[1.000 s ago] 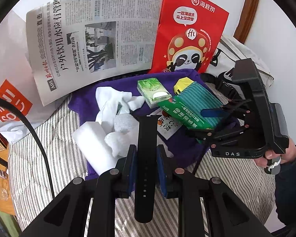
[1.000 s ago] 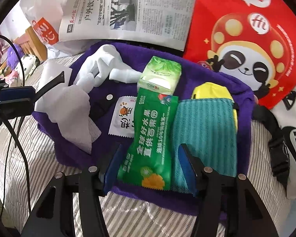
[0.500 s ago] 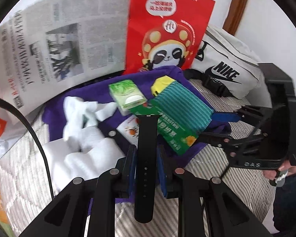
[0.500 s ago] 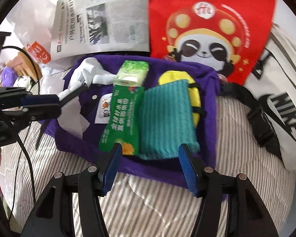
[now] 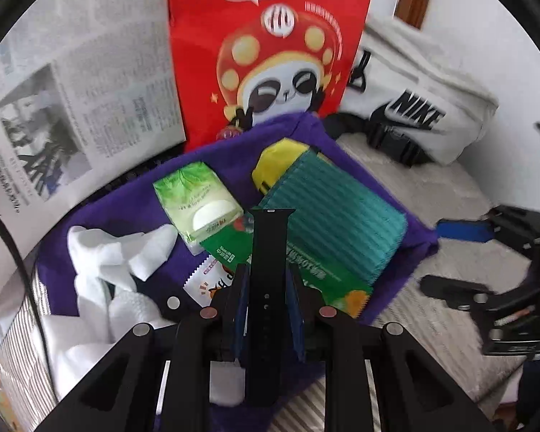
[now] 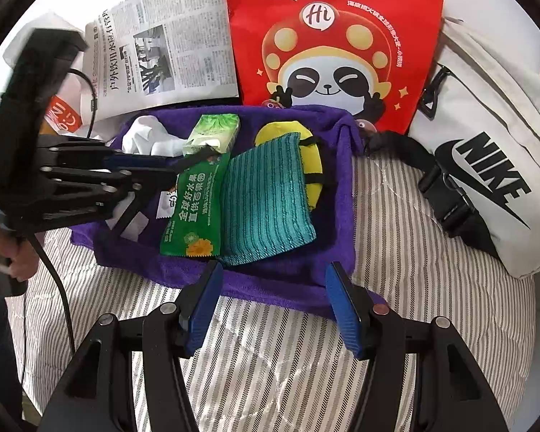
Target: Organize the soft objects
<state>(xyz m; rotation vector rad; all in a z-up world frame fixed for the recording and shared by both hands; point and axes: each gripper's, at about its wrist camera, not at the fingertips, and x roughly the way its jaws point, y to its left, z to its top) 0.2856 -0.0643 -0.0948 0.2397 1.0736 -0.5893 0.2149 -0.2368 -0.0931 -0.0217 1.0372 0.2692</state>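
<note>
My left gripper (image 5: pixel 266 280) is shut on a black watch strap (image 5: pixel 268 252) and holds it above the purple towel (image 5: pixel 342 158). The strap also shows in the right wrist view (image 6: pixel 194 160). On the towel lie a teal cloth (image 6: pixel 266 201), a yellow soft item (image 6: pixel 313 158) under it, a green snack packet (image 6: pixel 194 212), a green tissue pack (image 6: pixel 212 133), a small white sachet (image 5: pixel 207 280) and white socks (image 5: pixel 104 262). My right gripper (image 6: pixel 271 309) is open and empty, near the towel's front edge. The left gripper (image 6: pixel 154 167) reaches in from the left.
A red panda paper bag (image 6: pixel 334 36) and a newspaper (image 6: pixel 169 54) stand behind the towel. A white Nike waist bag (image 6: pixel 486 158) with a black buckle lies at the right. Everything rests on a striped bedcover (image 6: pixel 396 252). A white plastic bag (image 6: pixel 59 115) sits far left.
My left gripper has moved right and forward over the towel with the strap. My right gripper has pulled back from the green packet and teal cloth to the towel's front edge, still open.
</note>
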